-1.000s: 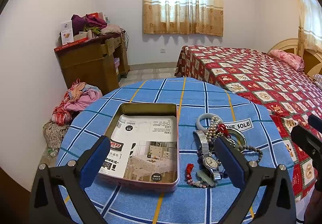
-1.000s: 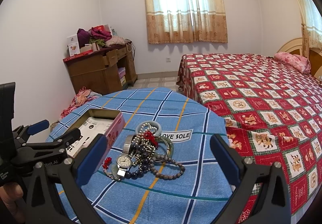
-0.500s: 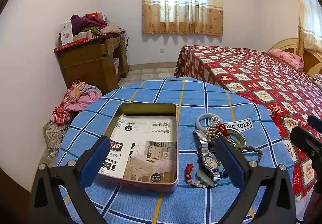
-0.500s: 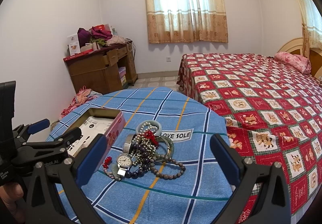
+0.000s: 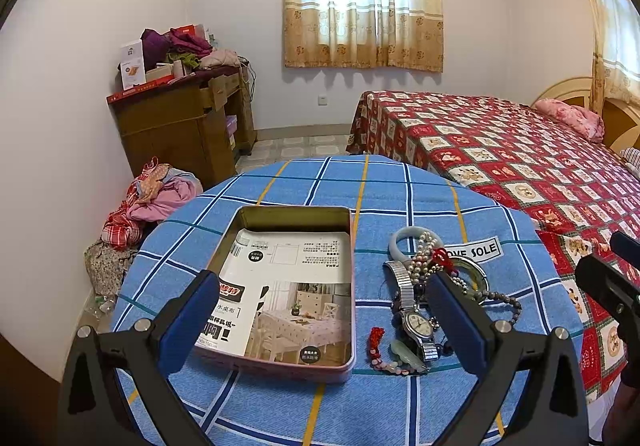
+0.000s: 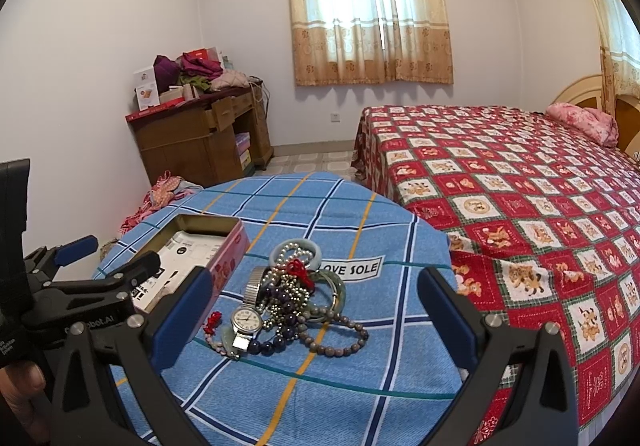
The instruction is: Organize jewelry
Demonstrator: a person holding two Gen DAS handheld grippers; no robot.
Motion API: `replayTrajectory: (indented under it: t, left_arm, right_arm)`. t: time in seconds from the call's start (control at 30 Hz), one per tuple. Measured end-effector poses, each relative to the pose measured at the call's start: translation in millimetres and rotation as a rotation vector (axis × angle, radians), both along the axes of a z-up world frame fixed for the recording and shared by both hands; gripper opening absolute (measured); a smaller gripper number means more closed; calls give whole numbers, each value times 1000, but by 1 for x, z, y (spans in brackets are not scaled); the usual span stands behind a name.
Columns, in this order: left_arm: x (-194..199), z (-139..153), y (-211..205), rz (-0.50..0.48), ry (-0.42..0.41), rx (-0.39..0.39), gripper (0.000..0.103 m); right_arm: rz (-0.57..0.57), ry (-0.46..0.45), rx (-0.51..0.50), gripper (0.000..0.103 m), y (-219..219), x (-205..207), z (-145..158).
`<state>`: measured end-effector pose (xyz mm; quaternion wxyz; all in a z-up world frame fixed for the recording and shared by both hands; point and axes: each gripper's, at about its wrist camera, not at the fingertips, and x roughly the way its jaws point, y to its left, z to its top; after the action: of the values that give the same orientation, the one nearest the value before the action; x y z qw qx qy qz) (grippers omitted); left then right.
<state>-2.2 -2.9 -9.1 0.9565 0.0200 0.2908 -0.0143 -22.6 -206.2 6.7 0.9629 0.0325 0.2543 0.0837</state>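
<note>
Blue checked cloth covers the round surface (image 5: 280, 189) before me, with a red patterned bed (image 6: 520, 173) beyond. Both my left fingers (image 5: 320, 322) and right fingers (image 6: 316, 310) are spread wide, grasping nothing. An open tin (image 5: 352, 246) lined with printed paper sits left of the jewelry pile (image 6: 288, 298): watch (image 6: 247, 320), bead bracelets, pale bangle (image 5: 400, 242).

- A white rectangular label (image 6: 351, 268) on the blue checked cloth of the round bench reads "LOVE SOLE"; from the left wrist view (image 5: 473, 251) its first letter is hidden by jewelry.
- The printed paper sheet (image 5: 280, 294) lining the open pink rectangular tin carries Chinese characters and small print, too small to read.
- The black left tool (image 6: 94, 322) bears pale lettering, partly legible, ending in "bot.AI".
</note>
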Motion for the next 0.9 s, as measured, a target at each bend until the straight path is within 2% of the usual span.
replayTrajectory:
  t: [0.63,0.7,0.77,0.83,0.9]
  left_arm:
    - [8,-12,12,21,25,11,102]
    - [14,-17,19,29,52,-17,102]
    - [21,-23,18,23,79,-26,102]
    - [26,-28,11,4,97,-14,102]
    - [28,-32,0,-30,106,-3,102]
  right_arm:
    - [-5,12,-27,102,-5,4,-10]
    - [-1,29,-40,94,-10,8,-18]
    - [-1,83,-51,70,-13,20,-31]
    - [16,132,-42,58,-15,30,-41]
    - [31,170,-60,55,-16,41,-50]
